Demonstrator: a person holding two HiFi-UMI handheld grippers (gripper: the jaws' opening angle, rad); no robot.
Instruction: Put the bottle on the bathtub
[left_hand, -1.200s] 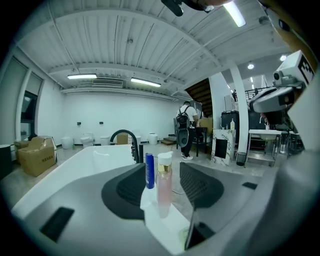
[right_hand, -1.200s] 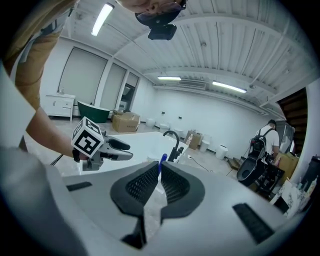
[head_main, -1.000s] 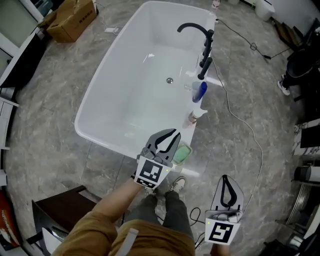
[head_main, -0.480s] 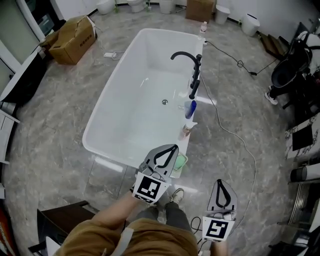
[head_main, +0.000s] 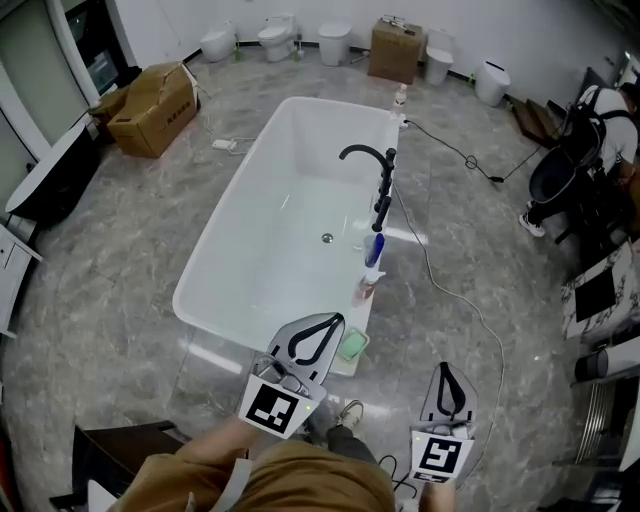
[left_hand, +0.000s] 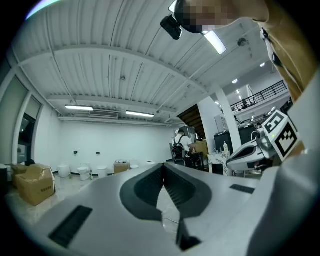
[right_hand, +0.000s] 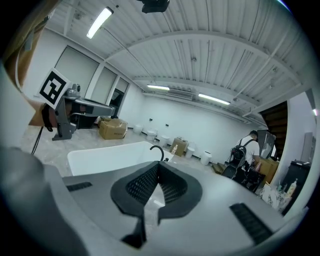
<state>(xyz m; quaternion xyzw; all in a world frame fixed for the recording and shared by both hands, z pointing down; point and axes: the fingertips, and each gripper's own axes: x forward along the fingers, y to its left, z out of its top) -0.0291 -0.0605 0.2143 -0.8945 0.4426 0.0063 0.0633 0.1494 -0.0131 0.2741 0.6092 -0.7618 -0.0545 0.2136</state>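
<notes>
The white bathtub (head_main: 215, 250) stands in the middle of the head view, with a black faucet (head_main: 368, 155) on its right rim. A blue bottle (head_main: 374, 248) and a pinkish pump bottle (head_main: 366, 287) stand on that rim, and a green soap dish (head_main: 352, 345) sits at the near corner. My left gripper (head_main: 335, 320) hangs just short of that corner, shut and empty, well clear of the bottles. My right gripper (head_main: 443, 368) is over the floor to the right, also shut and empty. The right gripper view shows the bathtub (right_hand: 110, 152) beyond the closed jaws.
A cable (head_main: 440, 270) trails over the marble floor right of the tub. Cardboard boxes (head_main: 155, 108) lie at the back left, toilets (head_main: 275, 38) line the far wall, and a person (head_main: 600, 130) stands at the far right. A dark cabinet (head_main: 120, 460) is near my left.
The left jaws, slightly apart a second ago, have closed on nothing. Both grippers have risen and the view has pulled back, so the tub looks smaller and farther off.
</notes>
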